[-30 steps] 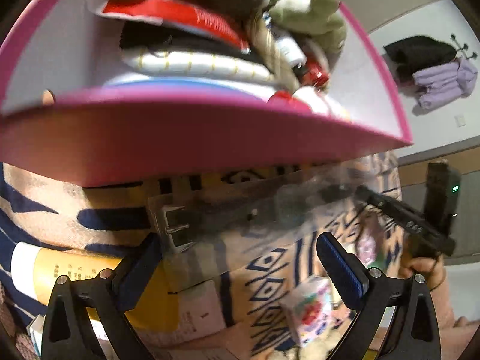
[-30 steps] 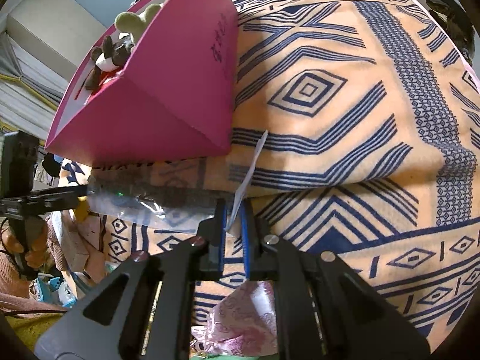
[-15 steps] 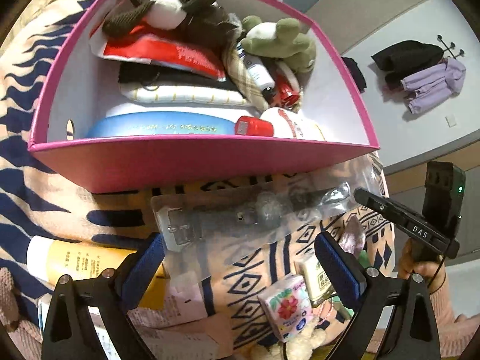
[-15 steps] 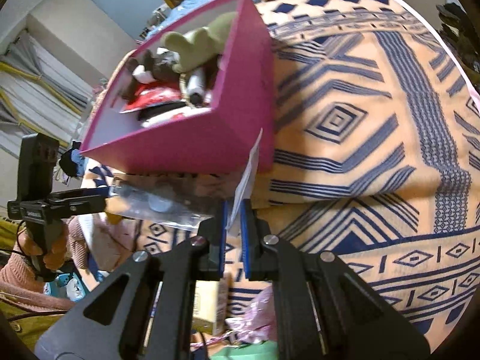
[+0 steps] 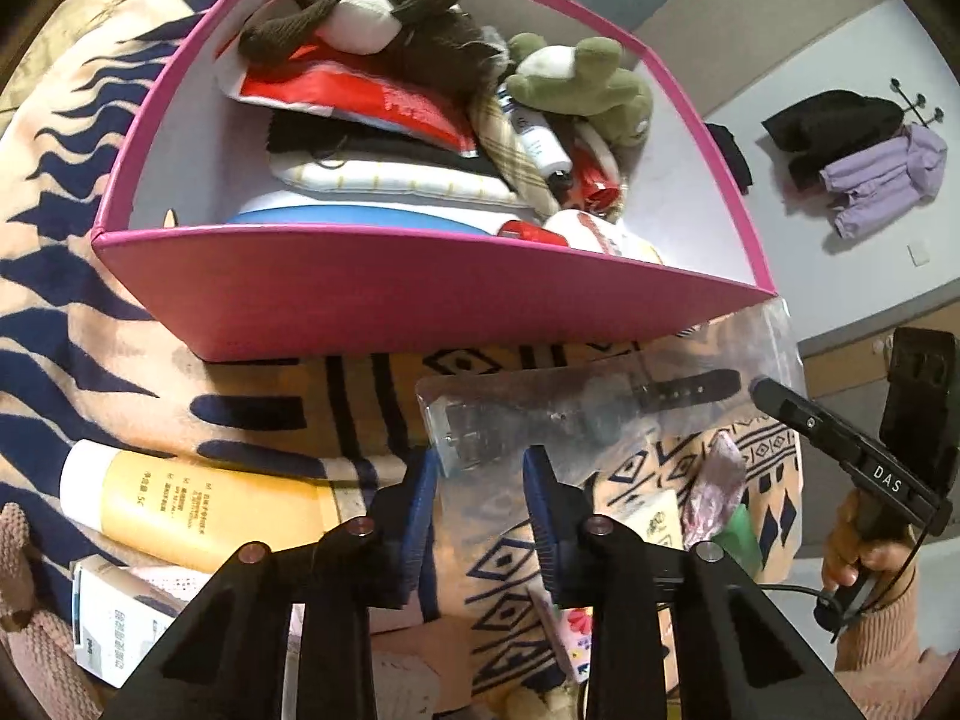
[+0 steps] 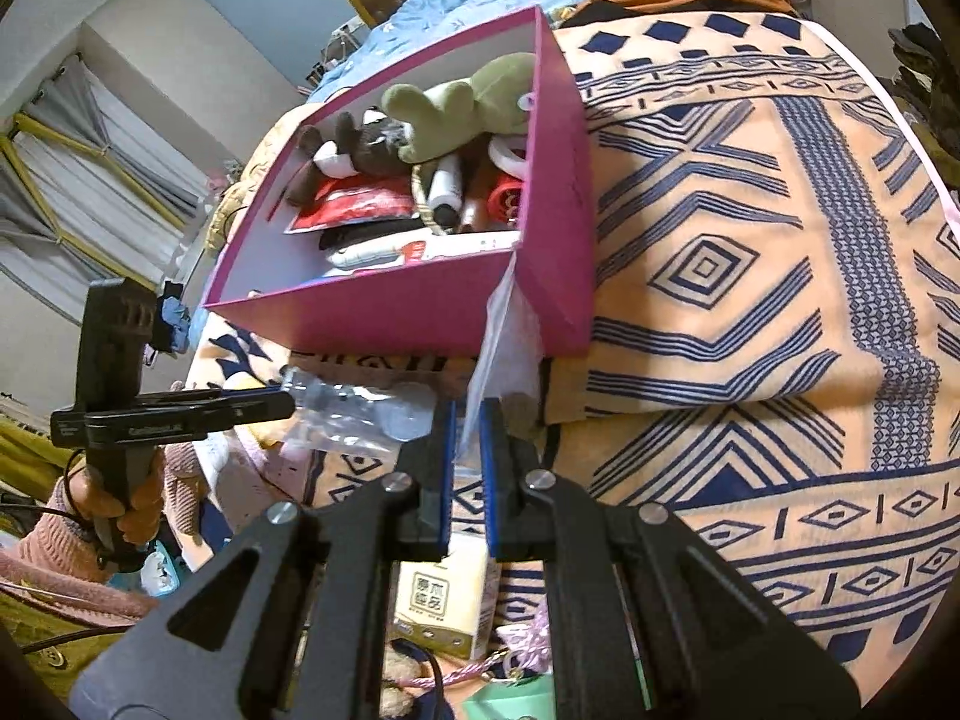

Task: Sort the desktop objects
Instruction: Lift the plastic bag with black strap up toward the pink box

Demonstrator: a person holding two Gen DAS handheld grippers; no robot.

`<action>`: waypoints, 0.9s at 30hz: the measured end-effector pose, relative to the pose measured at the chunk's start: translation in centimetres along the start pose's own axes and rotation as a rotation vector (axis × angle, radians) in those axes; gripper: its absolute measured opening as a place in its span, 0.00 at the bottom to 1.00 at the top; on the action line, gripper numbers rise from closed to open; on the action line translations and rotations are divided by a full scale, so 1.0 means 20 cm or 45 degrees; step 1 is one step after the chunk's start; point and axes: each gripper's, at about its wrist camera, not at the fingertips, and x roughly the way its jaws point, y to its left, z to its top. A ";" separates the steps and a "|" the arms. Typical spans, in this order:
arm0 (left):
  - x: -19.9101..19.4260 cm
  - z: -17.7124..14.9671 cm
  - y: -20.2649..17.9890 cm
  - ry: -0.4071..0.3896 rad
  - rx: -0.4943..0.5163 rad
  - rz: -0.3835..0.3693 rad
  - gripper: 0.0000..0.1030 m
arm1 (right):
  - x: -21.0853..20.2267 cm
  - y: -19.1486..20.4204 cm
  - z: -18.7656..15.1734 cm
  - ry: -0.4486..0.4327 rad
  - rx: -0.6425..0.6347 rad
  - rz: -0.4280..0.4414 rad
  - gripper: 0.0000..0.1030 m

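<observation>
A clear plastic bag with a dark strapped watch (image 5: 576,414) hangs in front of the pink box (image 5: 420,294). My left gripper (image 5: 480,474) has its jaws narrowed around the bag's left end, near the buckle. My right gripper (image 6: 465,426) is shut on the bag's other edge (image 6: 498,330); it also shows in the left wrist view (image 5: 774,396). The pink box (image 6: 390,312) holds plush toys, tubes and packets.
A yellow tube (image 5: 198,510) and a white carton (image 5: 120,630) lie on the patterned blanket (image 6: 750,240) left of my left gripper. A small tissue pack (image 6: 441,600) and pink wrapper (image 5: 708,492) lie below. Coats (image 5: 852,174) hang on the wall.
Both grippers rose with the bag, showing more of the box's inside. My left gripper narrowed from wide open onto the bag's left end.
</observation>
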 end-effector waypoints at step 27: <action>-0.38 -0.06 -0.07 -0.182 0.022 -0.043 0.28 | -0.27 0.31 0.14 -0.115 -0.173 0.170 0.09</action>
